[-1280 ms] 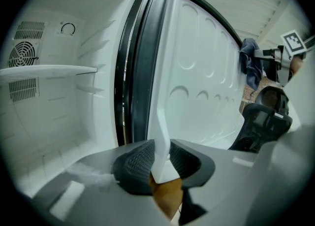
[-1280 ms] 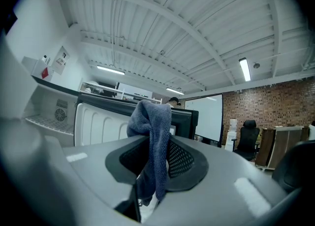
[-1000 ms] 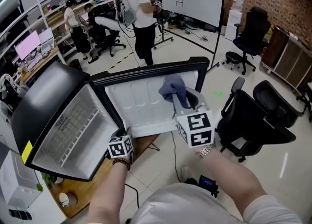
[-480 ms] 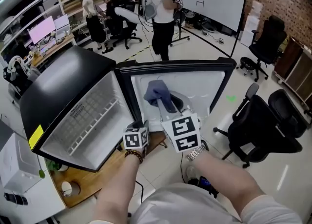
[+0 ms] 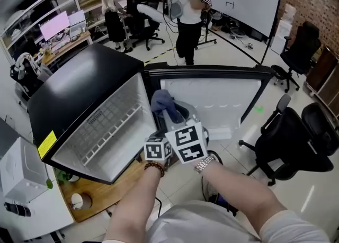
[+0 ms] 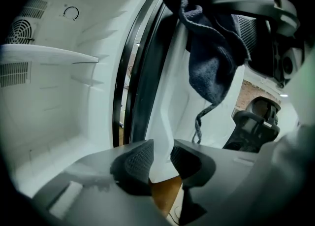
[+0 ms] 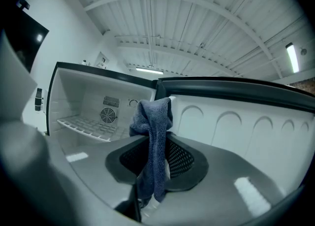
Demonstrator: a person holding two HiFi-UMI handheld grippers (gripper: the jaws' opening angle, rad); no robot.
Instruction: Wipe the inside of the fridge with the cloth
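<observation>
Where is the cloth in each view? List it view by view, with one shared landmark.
Head view: cloth at centre, just left of the open door.
Left gripper view: cloth top right, hanging down.
Right gripper view: cloth at centre, clamped between the jaws.
Shared landmark: the door's white lining, seen in all three.

Nubby blue cloth, glossy white plastic fridge

Slate blue, black, white
A slate-blue terry cloth is seen; the boxy fridge is cased in black and lined in white.
</observation>
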